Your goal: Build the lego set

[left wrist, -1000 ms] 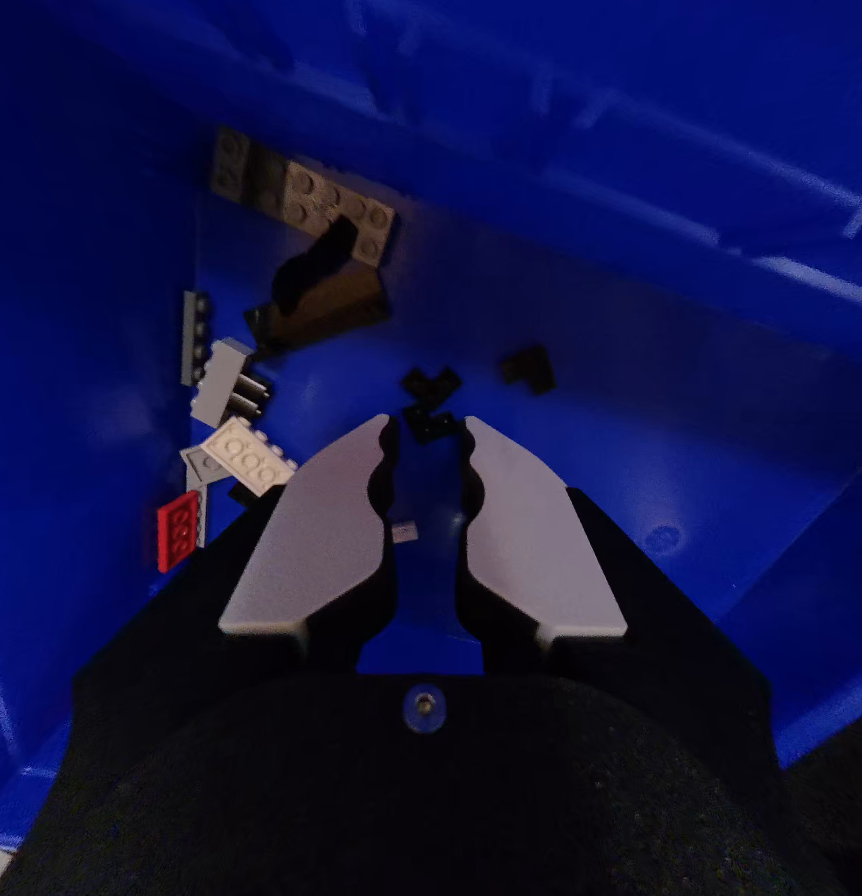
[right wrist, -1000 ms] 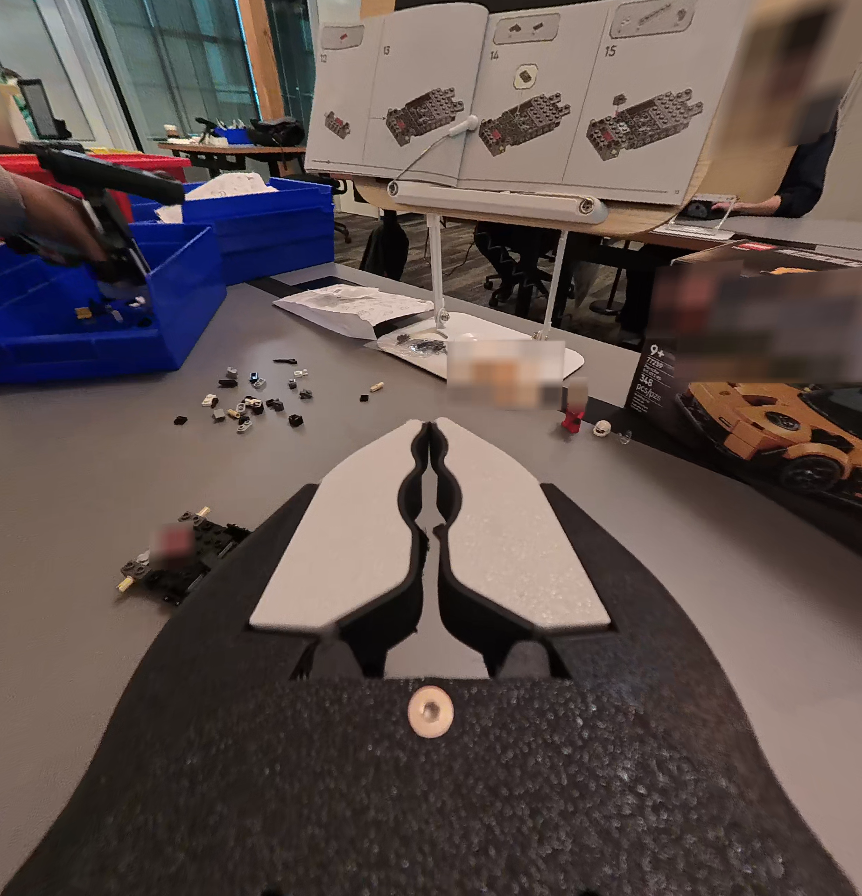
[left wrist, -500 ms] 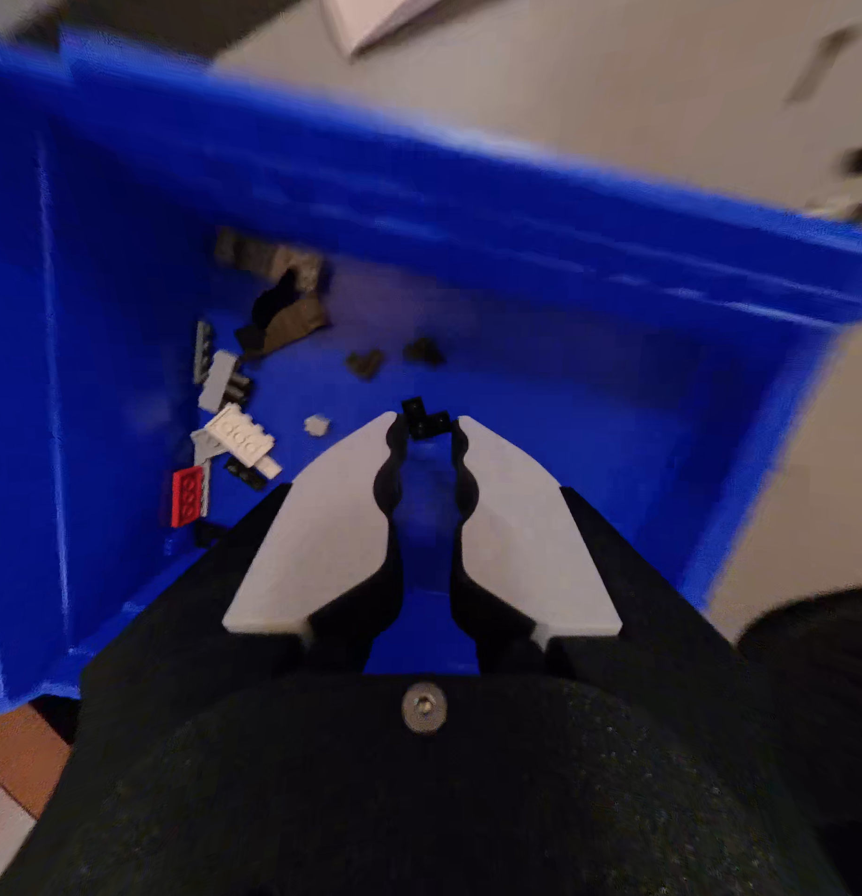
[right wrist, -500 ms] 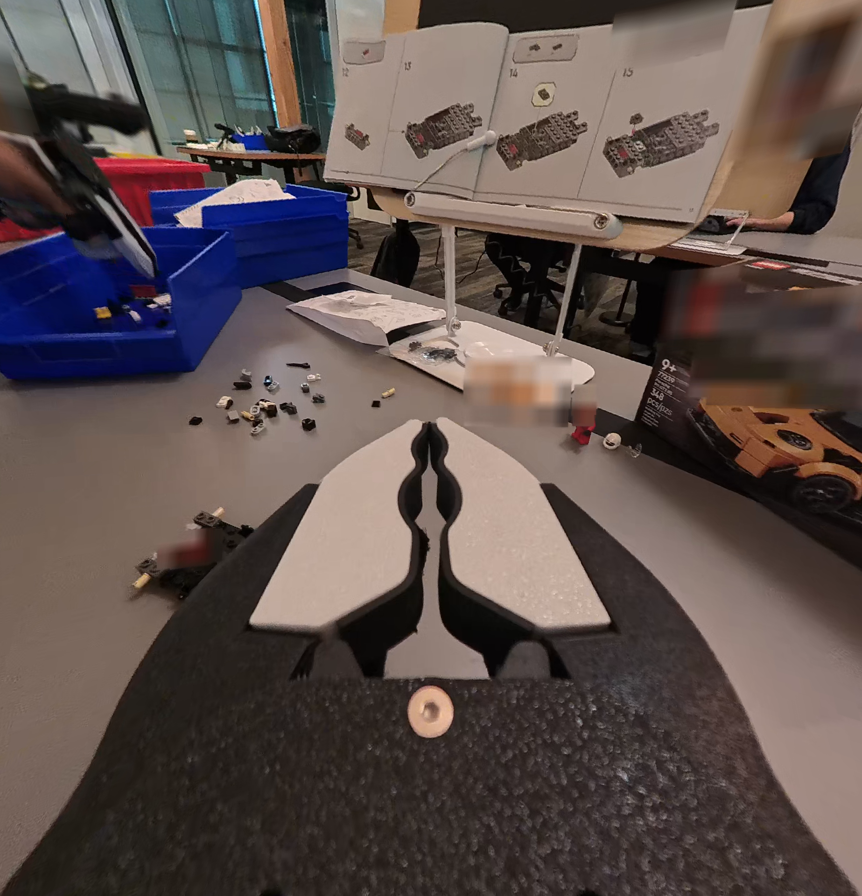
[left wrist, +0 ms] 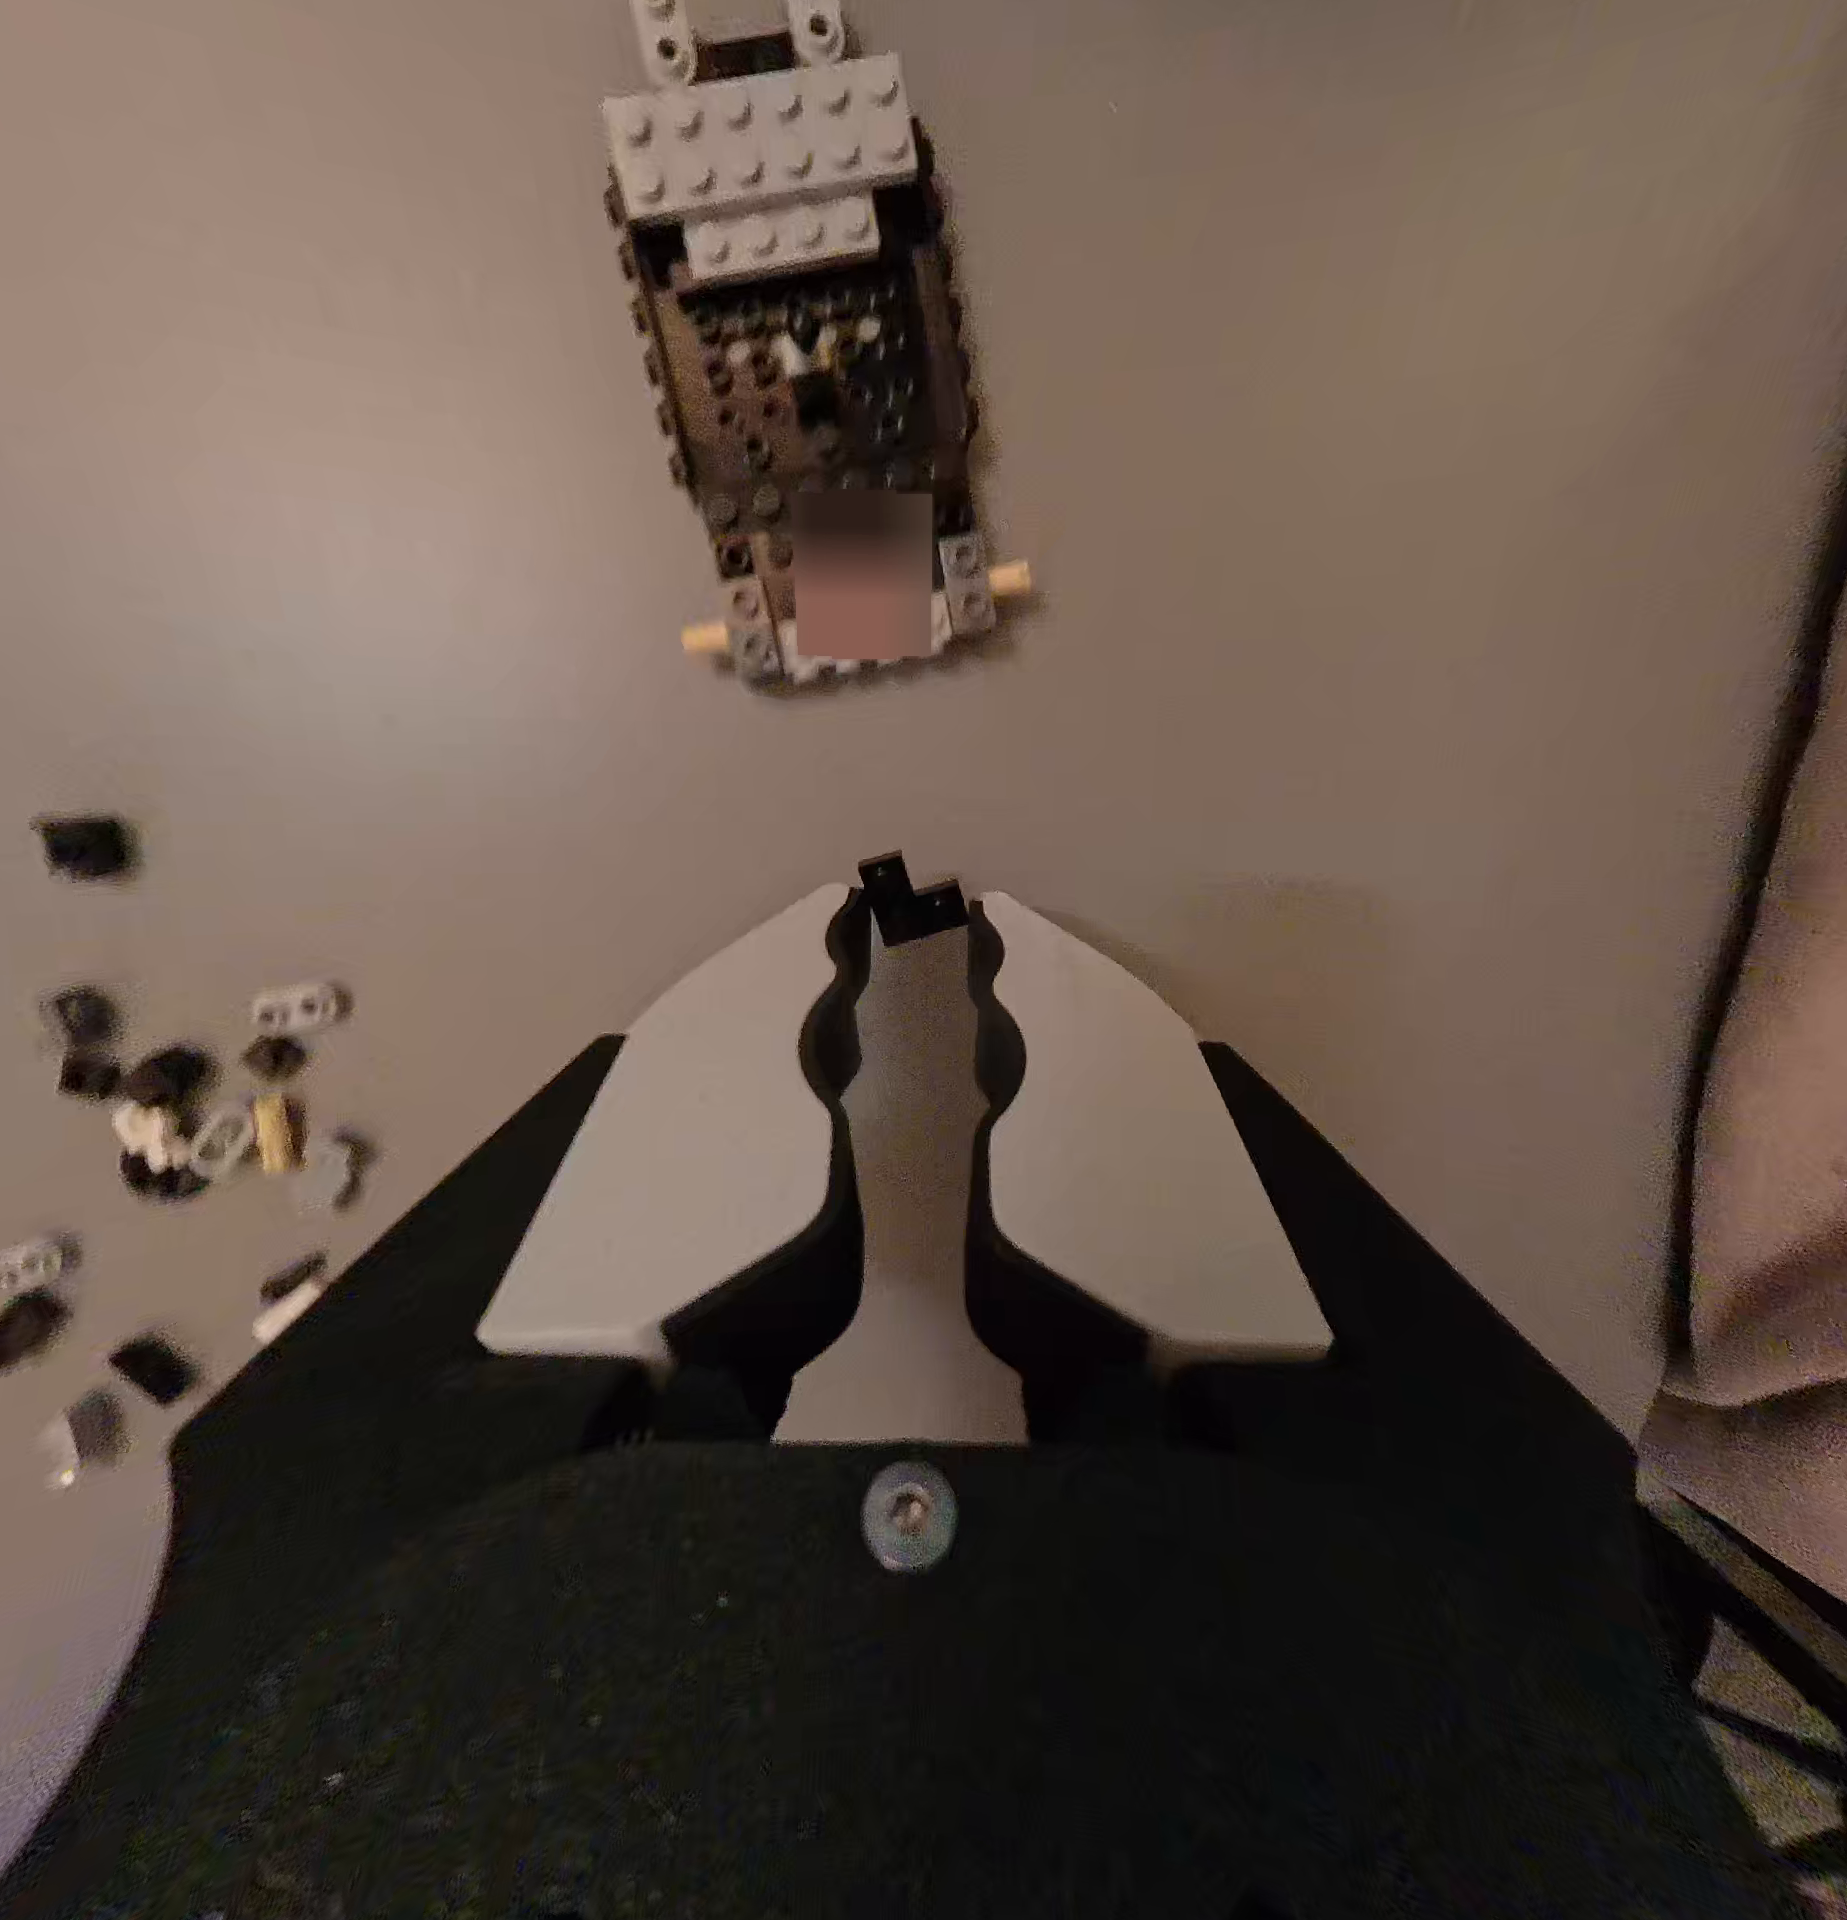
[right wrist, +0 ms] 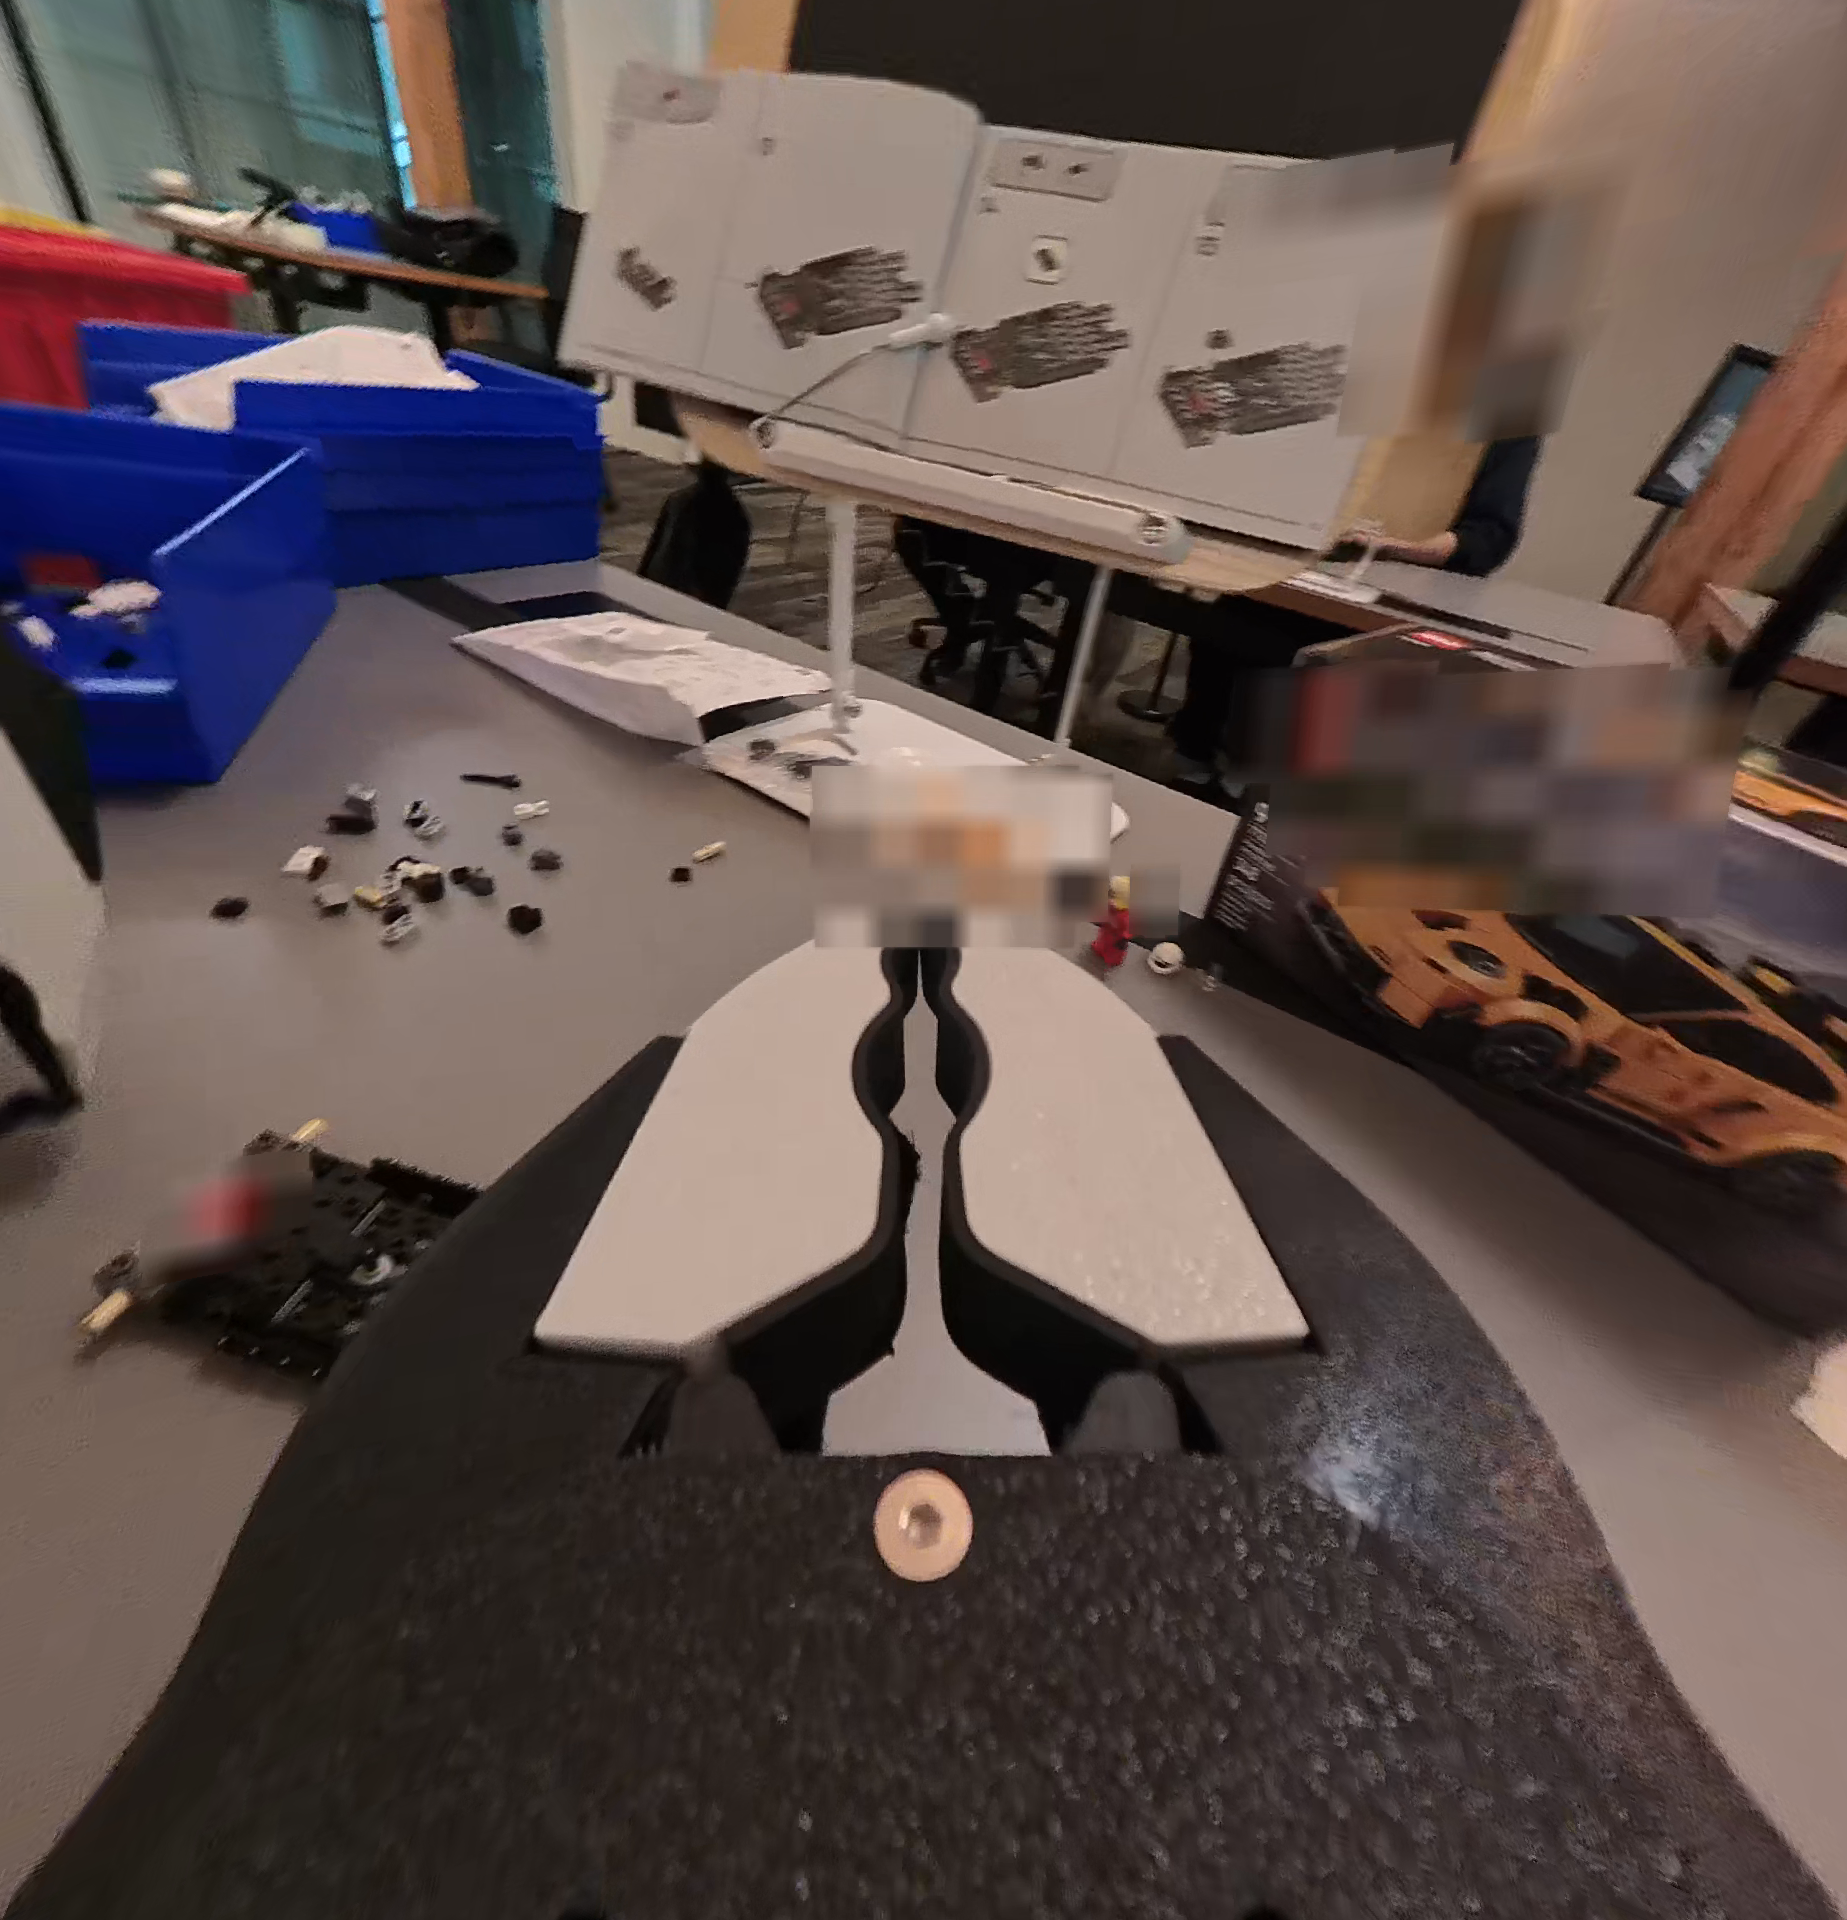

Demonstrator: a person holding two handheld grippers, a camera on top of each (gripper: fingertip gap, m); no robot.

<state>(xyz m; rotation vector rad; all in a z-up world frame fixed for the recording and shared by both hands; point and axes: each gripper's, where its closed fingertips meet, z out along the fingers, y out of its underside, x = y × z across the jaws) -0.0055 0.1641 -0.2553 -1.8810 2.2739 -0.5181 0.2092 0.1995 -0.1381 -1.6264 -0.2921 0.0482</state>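
Observation:
My left gripper [left wrist: 911,906] is shut on a small black L-shaped lego piece [left wrist: 906,900] held at its fingertips above the grey table. Ahead of it lies the partly built lego car chassis [left wrist: 805,353], black with grey plates at its far end and tan axle pins. The chassis also shows in the right wrist view [right wrist: 306,1257], low on the left. My right gripper [right wrist: 919,961] is shut and empty, hovering over the table. The left gripper's black body shows at the left edge of the right wrist view [right wrist: 20,831].
Loose small lego parts [left wrist: 160,1132] lie left of my left gripper, also in the right wrist view [right wrist: 410,862]. Blue bins [right wrist: 202,582] stand at the far left. An instruction booklet on a stand [right wrist: 960,312] is behind; the lego box [right wrist: 1584,997] is at right. A sleeve [left wrist: 1792,935] is at right. My right fingertips sit around 25 cm from my left ones.
My left gripper lifted the black L-shaped piece out of the blue bin and carried it over the table to just short of the chassis. My right gripper shifted slightly, still shut.

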